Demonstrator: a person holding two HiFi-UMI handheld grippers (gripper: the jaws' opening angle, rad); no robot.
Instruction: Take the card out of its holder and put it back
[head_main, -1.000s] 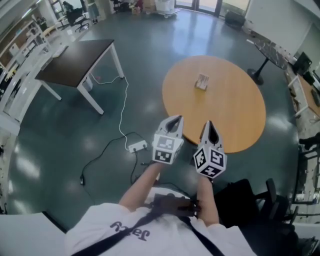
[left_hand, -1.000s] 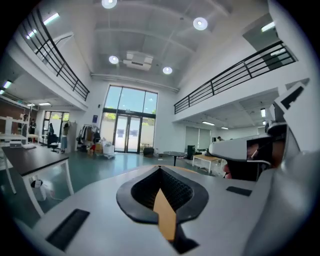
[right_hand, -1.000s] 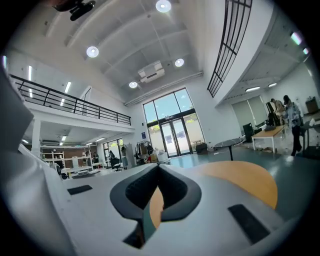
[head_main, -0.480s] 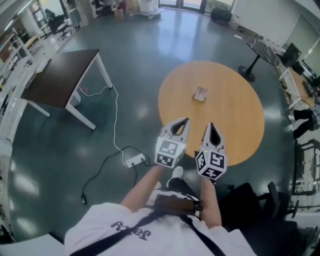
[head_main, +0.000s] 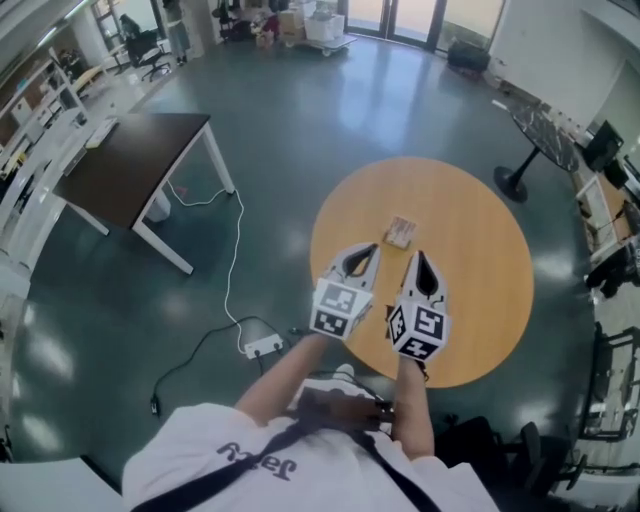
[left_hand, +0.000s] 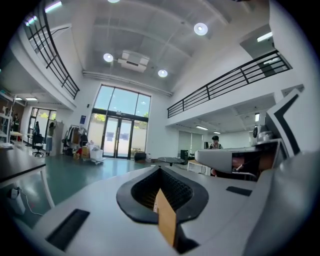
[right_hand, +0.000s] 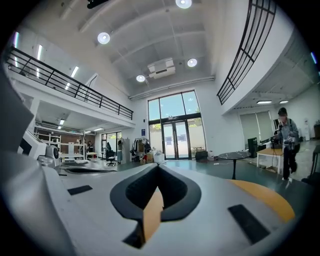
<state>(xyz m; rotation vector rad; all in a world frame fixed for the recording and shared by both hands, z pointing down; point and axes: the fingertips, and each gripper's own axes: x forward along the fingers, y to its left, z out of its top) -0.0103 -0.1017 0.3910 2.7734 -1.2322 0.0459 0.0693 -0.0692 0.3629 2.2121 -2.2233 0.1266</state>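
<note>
In the head view, the holder (head_main: 400, 232) lies on the round counter (head_main: 480, 325), near its middle. It is too small here to tell the card from the holder, so whether the card sits inside cannot be told. The left claw (head_main: 371, 249) and the right claw (head_main: 418, 257) are side by side over the near part of the counter. Both point level toward the holder, with their tips near it but apart from it. The step in hand is probably the approach, with nothing grasped yet.

In the left gripper view, the left claw (left_hand: 160, 169) has its jaws pressed together with nothing between them. The holder does not show in this view, so the claw looks over it. To do the step well, this claw should tip down until the holder comes into its view, and open before it arrives. It can then press or pinch the holder so that it does not slide.

In the right gripper view, the right claw (right_hand: 157, 168) is also closed and empty. Only an orange part of the counter (right_hand: 267, 197) shows at the lower right. This claw should open only a little, take the free edge of the card, and pull along the slot, not across it.
</note>
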